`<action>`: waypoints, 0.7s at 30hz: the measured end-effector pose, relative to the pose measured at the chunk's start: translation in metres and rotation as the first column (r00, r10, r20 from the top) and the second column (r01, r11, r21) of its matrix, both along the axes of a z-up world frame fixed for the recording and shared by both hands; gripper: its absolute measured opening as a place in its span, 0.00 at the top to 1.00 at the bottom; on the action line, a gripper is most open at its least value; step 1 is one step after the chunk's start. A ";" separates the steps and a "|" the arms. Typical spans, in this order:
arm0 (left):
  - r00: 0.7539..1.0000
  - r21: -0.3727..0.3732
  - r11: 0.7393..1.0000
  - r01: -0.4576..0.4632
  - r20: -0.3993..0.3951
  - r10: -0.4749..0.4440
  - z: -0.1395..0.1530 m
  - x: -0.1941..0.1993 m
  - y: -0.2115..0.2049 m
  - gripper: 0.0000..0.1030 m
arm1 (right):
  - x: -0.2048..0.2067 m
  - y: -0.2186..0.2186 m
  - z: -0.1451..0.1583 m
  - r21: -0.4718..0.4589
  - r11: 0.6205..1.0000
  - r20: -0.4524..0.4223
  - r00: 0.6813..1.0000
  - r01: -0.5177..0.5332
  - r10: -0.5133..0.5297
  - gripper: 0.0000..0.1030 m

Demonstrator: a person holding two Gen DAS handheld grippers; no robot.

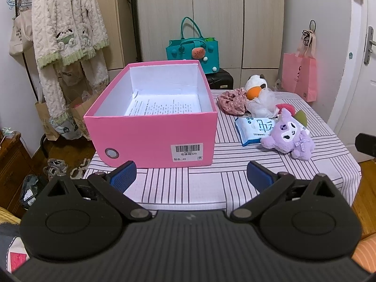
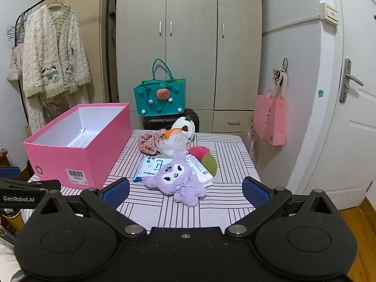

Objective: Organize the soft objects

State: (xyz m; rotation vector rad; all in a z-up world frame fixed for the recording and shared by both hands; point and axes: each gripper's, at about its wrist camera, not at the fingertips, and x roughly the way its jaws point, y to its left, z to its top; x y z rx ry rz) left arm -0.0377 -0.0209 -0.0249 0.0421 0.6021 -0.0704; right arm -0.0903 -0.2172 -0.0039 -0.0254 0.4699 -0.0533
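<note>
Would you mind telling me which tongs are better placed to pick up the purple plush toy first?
Right, probably. The right tongs are open with the purple plush toy straight ahead between them; the left tongs face the pink box.

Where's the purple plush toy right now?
The purple plush toy lies on the striped table, right of the pink box, its head overlapping the wipes packs; the open right gripper faces it.
</note>
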 end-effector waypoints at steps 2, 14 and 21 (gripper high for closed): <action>1.000 -0.001 1.000 -0.002 0.000 0.002 0.000 0.000 0.000 0.01 | -0.001 -0.001 0.000 0.001 1.000 0.002 1.000 0.005 -0.005 0.00; 0.999 -0.014 0.999 -0.029 0.018 0.029 -0.001 -0.002 0.005 0.00 | -0.004 0.003 0.000 -0.019 1.000 0.013 1.000 -0.011 0.011 0.00; 0.997 -0.025 0.998 -0.051 0.059 0.053 -0.001 -0.004 0.009 0.00 | -0.005 0.002 -0.002 -0.016 1.000 0.010 1.000 -0.005 0.006 0.00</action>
